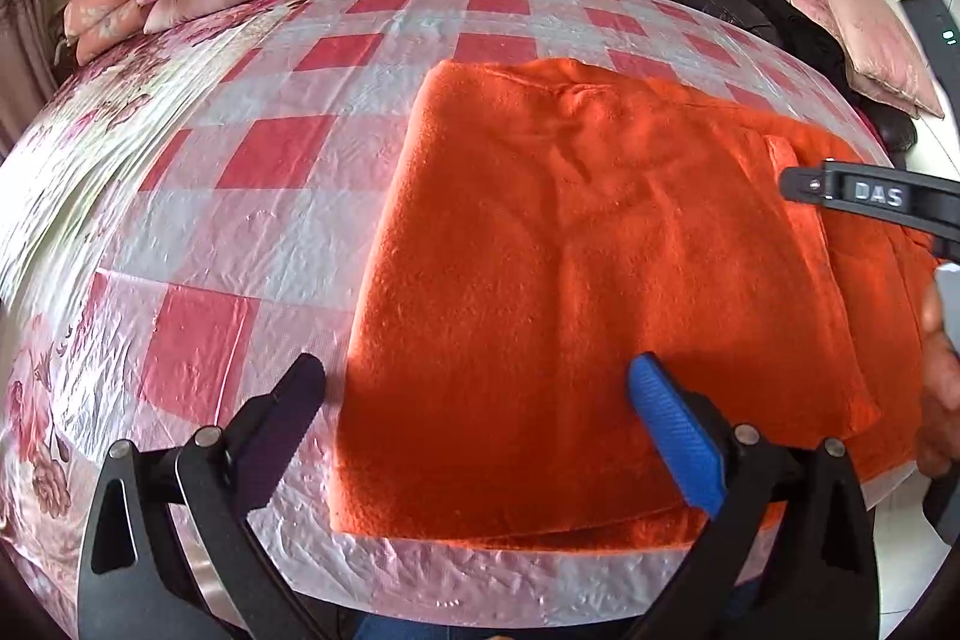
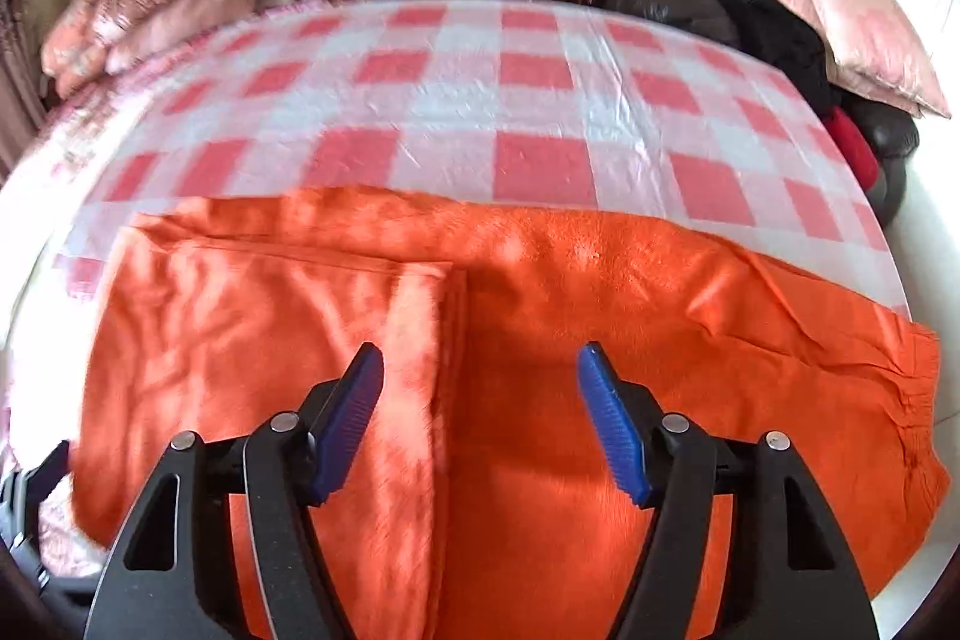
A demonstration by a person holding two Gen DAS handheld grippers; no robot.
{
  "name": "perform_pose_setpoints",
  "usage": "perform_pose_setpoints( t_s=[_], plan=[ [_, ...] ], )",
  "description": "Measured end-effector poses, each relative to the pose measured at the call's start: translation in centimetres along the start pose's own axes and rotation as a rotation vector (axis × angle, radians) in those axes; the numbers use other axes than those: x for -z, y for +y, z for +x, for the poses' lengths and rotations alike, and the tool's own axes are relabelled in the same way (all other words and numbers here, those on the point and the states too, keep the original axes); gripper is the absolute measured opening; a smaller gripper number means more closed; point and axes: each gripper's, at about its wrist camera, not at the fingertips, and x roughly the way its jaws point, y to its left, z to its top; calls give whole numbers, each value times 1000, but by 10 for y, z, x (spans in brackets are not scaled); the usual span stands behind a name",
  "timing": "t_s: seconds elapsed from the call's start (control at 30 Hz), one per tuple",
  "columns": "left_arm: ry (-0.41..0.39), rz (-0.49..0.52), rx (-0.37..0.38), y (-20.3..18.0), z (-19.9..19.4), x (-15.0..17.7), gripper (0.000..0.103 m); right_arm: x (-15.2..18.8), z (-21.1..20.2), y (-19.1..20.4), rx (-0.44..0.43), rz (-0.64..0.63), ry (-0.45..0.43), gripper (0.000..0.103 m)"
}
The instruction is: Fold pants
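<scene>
- The orange fleece pants lie flat near the front edge of the bed, on its red-and-white checked plastic cover, so I have a smooth surface for folding.
- One end already lies doubled over the rest; its straight edge runs between my right jaws, with the elastic waistband off to the right.
- My left hand-held gripper hangs released, jaws wide, straddling the pants' left edge without pinching it.
- My right hand-held gripper hovers above the cloth, jaws parted, grasping nothing.
- I judge another fold remains, so both stay free to take fresh corners.
</scene>
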Motion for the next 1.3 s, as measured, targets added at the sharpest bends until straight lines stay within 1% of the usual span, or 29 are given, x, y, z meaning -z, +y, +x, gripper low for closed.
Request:
perform_pose_setpoints(
  t_s=[0.07,0.13,0.2,0.23,0.27,0.33,0.37,0.4,0.47,0.53,0.6,0.63,0.67,0.73,0.8,0.83,0.9,0.93,0.97,1.0,1.03,1.13,1.27,1.3],
  plan=[
    [-7,16,0,-1,0,1,101,-2,12,-5,-10,19,19,66],
    [-26,17,-2,-1,0,3,101,-2,15,-8,-19,29,15,72],
    [-44,26,3,-1,-1,5,101,-1,16,-7,18,13,4,89],
    [-51,26,10,0,-2,5,101,0,19,-8,30,13,5,90],
    [-59,24,7,1,-2,6,101,1,20,-10,16,27,3,91],
    [-65,27,7,2,-3,8,101,1,21,-14,10,44,9,95],
    [-61,31,12,2,-4,8,101,1,21,-14,20,40,10,98],
    [-51,40,19,3,-5,8,101,2,21,-13,30,31,8,98],
    [-62,25,37,10,-12,10,101,2,19,-10,39,14,8,98],
    [-87,0,95,21,-23,15,100,3,16,-11,46,21,28,98],
    [-101,-27,141,32,-31,22,88,6,9,-12,48,33,33,98],
    [-103,-40,167,37,-33,25,86,11,2,-11,26,36,22,98],
    [-101,-55,196,42,-35,27,82,17,-6,-9,-40,37,5,98],
    [-94,-106,261,53,-37,32,77,27,-19,1,-133,14,1,98],
    [-79,-174,336,64,-37,35,72,33,-27,15,-117,-40,-10,94],
    [-80,-199,361,69,-36,36,71,37,-33,25,-112,-85,-26,92],
    [-75,-238,405,78,-35,36,67,43,-38,39,-110,-150,-38,85],
    [-68,-257,425,81,-35,36,66,48,-39,47,-97,-184,-36,84],
    [-54,-279,461,83,-33,36,62,51,-37,51,-82,-207,-30,82],
    [-29,-316,525,86,-30,38,59,54,-35,54,-74,-218,-21,79],
    [-15,-354,565,90,-28,40,59,58,-32,56,-66,-227,-6,78],
    [-2,-469,638,100,-23,45,59,65,-25,55,-57,-233,26,78],
    [29,-672,793,116,-8,55,59,69,-25,51,-71,-224,24,78],
    [39,-695,818,117,-4,56,59,69,-25,50,-74,-222,25,78]
  ],
)
